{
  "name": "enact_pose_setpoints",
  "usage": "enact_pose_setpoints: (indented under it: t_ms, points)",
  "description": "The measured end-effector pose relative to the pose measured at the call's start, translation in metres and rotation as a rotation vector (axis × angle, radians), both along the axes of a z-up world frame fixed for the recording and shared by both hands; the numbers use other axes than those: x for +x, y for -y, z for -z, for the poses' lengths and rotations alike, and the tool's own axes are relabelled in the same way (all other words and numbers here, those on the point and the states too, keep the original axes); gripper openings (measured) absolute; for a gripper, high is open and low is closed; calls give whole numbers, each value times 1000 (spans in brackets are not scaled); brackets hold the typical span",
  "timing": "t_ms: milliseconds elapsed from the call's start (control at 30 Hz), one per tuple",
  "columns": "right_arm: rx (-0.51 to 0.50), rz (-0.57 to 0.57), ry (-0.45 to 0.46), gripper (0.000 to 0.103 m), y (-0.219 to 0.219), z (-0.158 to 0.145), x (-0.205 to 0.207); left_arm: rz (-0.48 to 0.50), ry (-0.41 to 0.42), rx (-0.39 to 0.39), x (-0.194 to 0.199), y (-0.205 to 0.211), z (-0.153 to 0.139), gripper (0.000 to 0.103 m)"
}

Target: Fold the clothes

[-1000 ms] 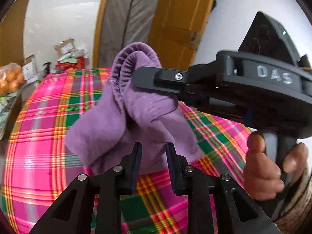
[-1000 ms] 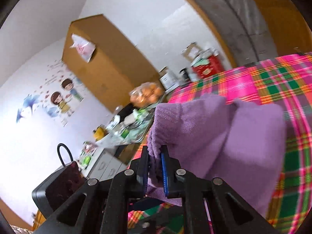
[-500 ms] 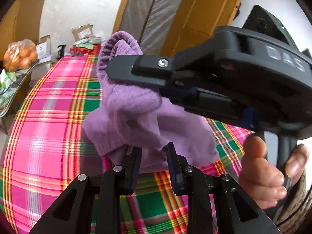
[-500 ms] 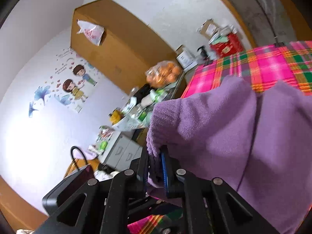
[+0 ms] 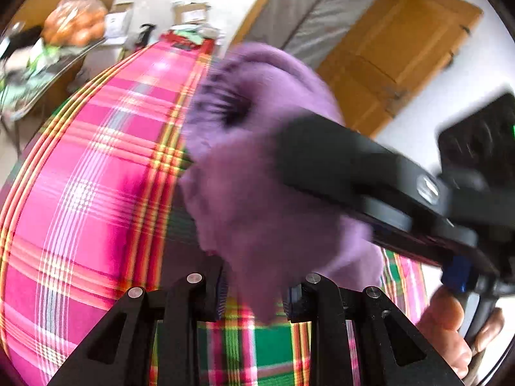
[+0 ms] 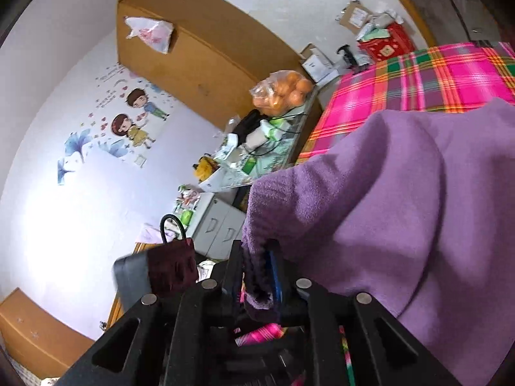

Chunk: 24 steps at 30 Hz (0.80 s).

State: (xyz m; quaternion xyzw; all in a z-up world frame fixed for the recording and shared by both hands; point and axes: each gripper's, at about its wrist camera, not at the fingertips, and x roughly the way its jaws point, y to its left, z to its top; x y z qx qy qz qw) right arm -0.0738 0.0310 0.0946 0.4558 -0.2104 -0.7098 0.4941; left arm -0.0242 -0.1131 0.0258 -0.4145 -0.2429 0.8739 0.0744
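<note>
The table wears a pink plaid cloth. Above it, at centre frame, hangs the purple garment; your right gripper is clamped on its ribbed edge, your left gripper has fingers apart around a low corner. Next, close there, then spread it flat.

The left gripper has its two fingers spread apart, and a corner of the purple cloth hangs down between them. The right gripper is blurry and reaches into the cloth above the pink checked blanket.
</note>
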Motion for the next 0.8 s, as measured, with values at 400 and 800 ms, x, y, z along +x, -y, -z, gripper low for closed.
enact_pose_setpoints:
  t_ms: [400, 800]
  points:
    - [390, 199, -255, 33, -69, 5, 22, -82, 66, 33, -13, 22, 13, 27]
    - [684, 135, -592, 44, -74, 34, 80, -132, 89, 41, -25, 34, 17, 27]
